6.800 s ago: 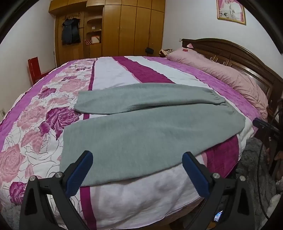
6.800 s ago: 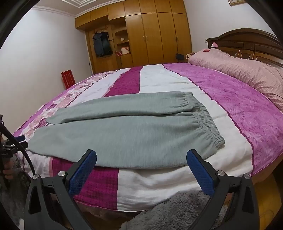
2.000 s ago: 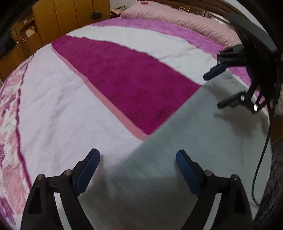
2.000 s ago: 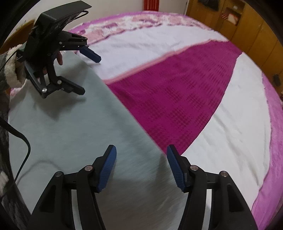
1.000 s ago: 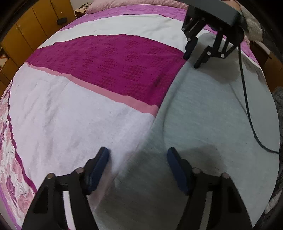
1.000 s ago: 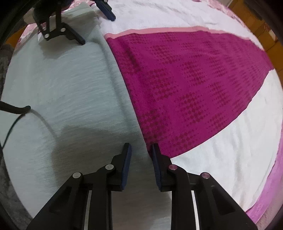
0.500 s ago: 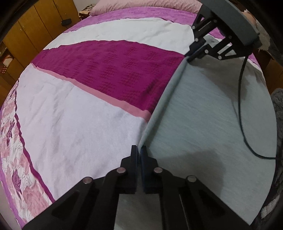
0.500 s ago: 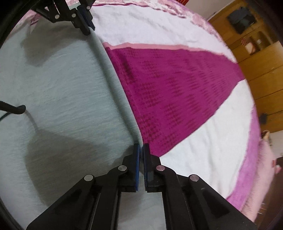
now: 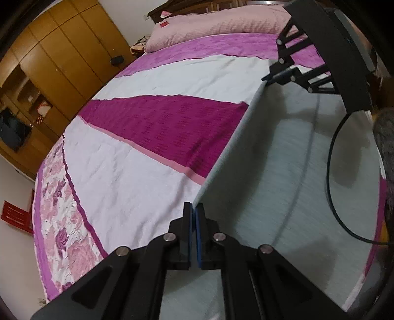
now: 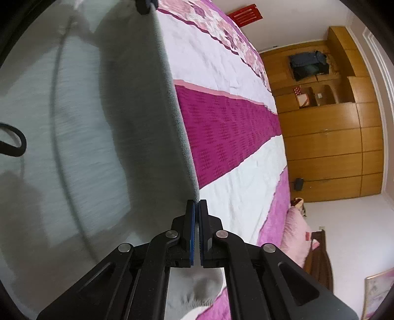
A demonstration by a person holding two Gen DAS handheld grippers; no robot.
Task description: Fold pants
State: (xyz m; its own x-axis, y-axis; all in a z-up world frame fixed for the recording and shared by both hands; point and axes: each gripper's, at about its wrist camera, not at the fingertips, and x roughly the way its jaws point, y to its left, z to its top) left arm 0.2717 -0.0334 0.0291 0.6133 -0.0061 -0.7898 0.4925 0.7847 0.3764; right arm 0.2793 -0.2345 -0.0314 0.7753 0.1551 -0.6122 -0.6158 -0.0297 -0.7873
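Grey pants [image 9: 283, 184] lie on the striped bedspread [image 9: 147, 160], and their far long edge is raised off it in a taut line. My left gripper [image 9: 195, 209] is shut on one end of that edge. Up at the right of the left wrist view, my right gripper [image 9: 268, 78] pinches the other end. In the right wrist view the right gripper [image 10: 197, 204] is shut on the grey pants [image 10: 98, 123], whose lifted edge runs up to the left gripper [image 10: 145, 6] at the top. The cloth under the raised edge is in shadow.
A black cable [image 9: 330, 160] loops over the pants. A pink pillow [image 9: 221, 27] lies at the head of the bed, by a wooden headboard. A wooden wardrobe [image 10: 332, 135] lines the far wall. A red object [image 9: 14, 216] stands by the wall beyond the bed.
Both grippers closed on the far edge of the pants and rose with it. The edge now hangs taut between them, and both views have tipped up toward the room.
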